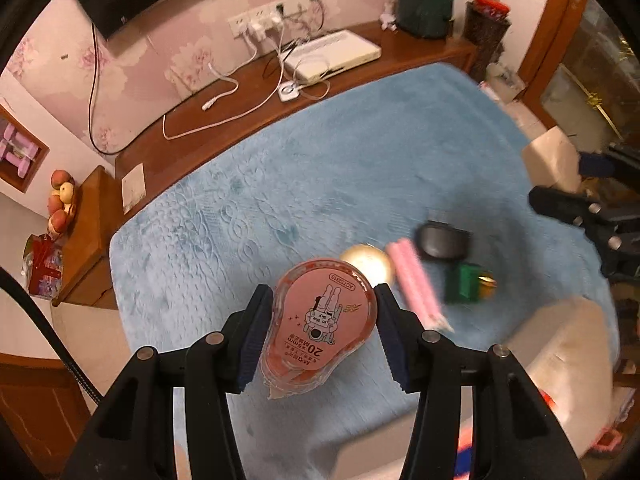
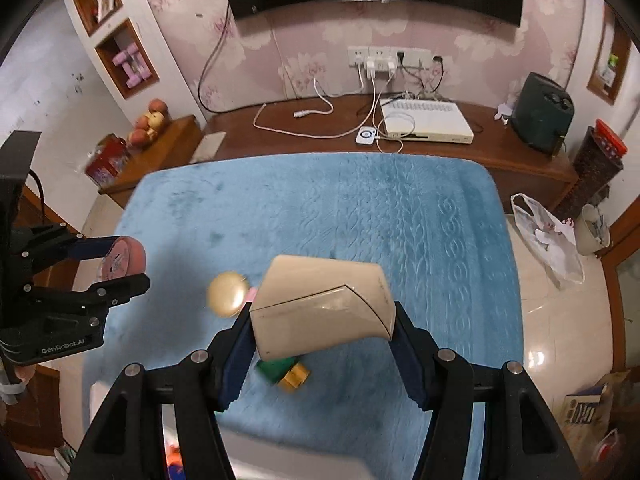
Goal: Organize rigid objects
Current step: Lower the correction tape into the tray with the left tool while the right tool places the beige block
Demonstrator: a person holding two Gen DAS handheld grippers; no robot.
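My left gripper (image 1: 324, 300) is shut on a pink correction-tape dispenser (image 1: 320, 332) and holds it above the blue mat (image 1: 280, 184). It also shows in the right wrist view (image 2: 124, 264) at the left, with the dispenser (image 2: 122, 262) in it. My right gripper (image 2: 320, 328) is shut on a beige box (image 2: 324, 308) above the mat (image 2: 360, 208). On the mat lie a gold round lid (image 1: 368, 260), a pink pen-like stick (image 1: 416, 280), a dark mouse-like object (image 1: 442, 242) and a green block with a yellow part (image 1: 468, 282). The lid (image 2: 226, 294) and the block (image 2: 282, 372) show under the box.
A wooden counter (image 1: 224, 96) behind the mat carries white cables, a white device (image 1: 332, 54) and a dark green appliance (image 1: 424, 6). A white container (image 1: 560, 344) stands at the mat's near right. A plastic bag (image 2: 548, 240) lies on the tiled floor to the right.
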